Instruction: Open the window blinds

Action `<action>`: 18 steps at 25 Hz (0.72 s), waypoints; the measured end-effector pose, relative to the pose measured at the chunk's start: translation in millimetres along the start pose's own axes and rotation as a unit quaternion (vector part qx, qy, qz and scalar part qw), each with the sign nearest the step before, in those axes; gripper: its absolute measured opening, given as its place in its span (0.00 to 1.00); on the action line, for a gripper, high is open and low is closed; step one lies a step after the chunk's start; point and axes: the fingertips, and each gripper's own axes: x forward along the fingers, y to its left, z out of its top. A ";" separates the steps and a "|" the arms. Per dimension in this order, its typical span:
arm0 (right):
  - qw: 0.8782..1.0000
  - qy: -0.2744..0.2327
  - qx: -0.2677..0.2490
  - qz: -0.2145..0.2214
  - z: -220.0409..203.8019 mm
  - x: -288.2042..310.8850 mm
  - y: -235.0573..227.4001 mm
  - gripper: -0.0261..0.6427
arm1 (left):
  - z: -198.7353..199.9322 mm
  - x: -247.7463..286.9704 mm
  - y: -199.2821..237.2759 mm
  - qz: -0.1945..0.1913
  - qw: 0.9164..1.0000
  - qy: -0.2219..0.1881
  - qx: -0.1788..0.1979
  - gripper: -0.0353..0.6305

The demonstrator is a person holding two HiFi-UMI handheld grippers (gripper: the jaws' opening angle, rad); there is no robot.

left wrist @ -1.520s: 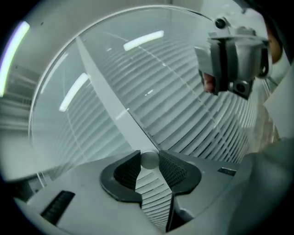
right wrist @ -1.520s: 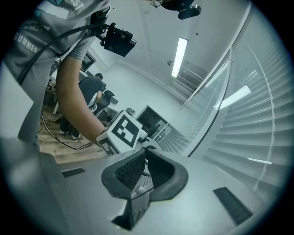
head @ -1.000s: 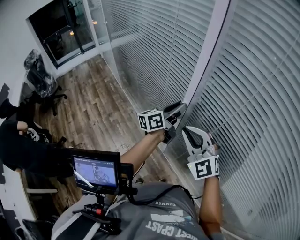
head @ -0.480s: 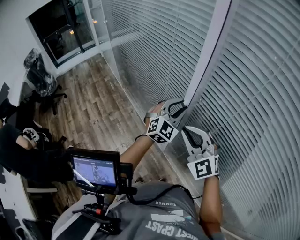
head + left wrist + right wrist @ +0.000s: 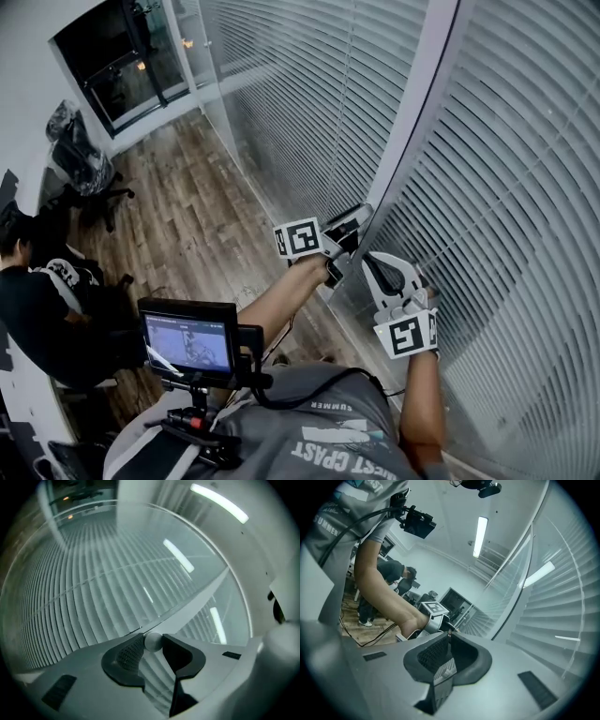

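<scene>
My left tongs [image 5: 349, 230] are clamped on the round wand [image 5: 153, 641] of the blinds [image 5: 525, 187], beside the frame. My right tongs [image 5: 449, 635] are together, empty. I think a fast twist can make the smooth wand slip out.

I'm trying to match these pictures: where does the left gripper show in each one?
Head view: left gripper, centre, against the white window post.
Left gripper view: bottom centre, jaws shut on a round knob.
Right gripper view: centre-left, at the forearm's end.
Shared landmark: the white window post.
</scene>
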 end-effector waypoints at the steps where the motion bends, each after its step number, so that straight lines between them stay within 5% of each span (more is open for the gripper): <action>1: 1.000 0.001 0.001 0.000 -0.7 0.1 -0.8 0.05 | 0.5 1.0 0.0 -0.009 0.999 -0.009 -0.034 0.24; 3: 1.000 0.001 0.004 0.001 -4.6 0.7 -2.9 0.05 | 0.4 4.1 -0.2 -0.011 1.000 -0.003 -0.019 0.24; 4: 1.000 0.001 0.005 0.002 -6.4 1.2 -2.8 0.05 | -0.2 3.7 -1.3 0.000 0.999 0.012 0.042 0.24; 5: 1.000 0.001 0.006 0.003 -7.1 1.7 -2.2 0.05 | -0.6 1.2 -3.5 0.023 0.988 0.035 0.148 0.24; 6: 1.000 0.000 0.006 0.003 -6.9 2.2 -1.5 0.05 | -1.0 -2.3 -6.5 0.054 0.953 0.064 0.290 0.24; 7: 1.000 -0.001 0.007 0.003 -6.7 2.4 -1.1 0.05 | -1.5 -5.3 -8.7 0.087 0.888 0.095 0.442 0.25; 8: 1.000 -0.002 0.007 0.003 -7.1 2.2 -1.1 0.05 | -2.5 -6.6 -8.8 0.115 0.803 0.124 0.571 0.25; 9: 1.000 -0.002 0.007 0.002 -8.0 1.9 -1.5 0.05 | -4.2 -5.9 -7.7 0.134 0.724 0.147 0.661 0.25; 10: 1.000 -0.001 0.008 0.001 -9.2 1.9 -2.0 0.05 | -6.1 -4.3 -6.4 0.141 0.670 0.163 0.711 0.25; 11: 1.000 0.000 0.010 0.001 -10.3 2.3 -2.3 0.05 | -7.6 -2.7 -5.5 0.140 0.643 0.173 0.732 0.25; 12: 1.000 0.002 0.013 0.002 -11.1 3.1 -2.7 0.05 | -8.5 -1.9 -4.7 0.136 0.635 0.179 0.739 0.25; 18: 1.000 -0.002 0.013 0.003 -9.8 6.3 4.6 0.05 | -27.8 -7.3 5.4 0.103 0.638 0.225 0.729 0.27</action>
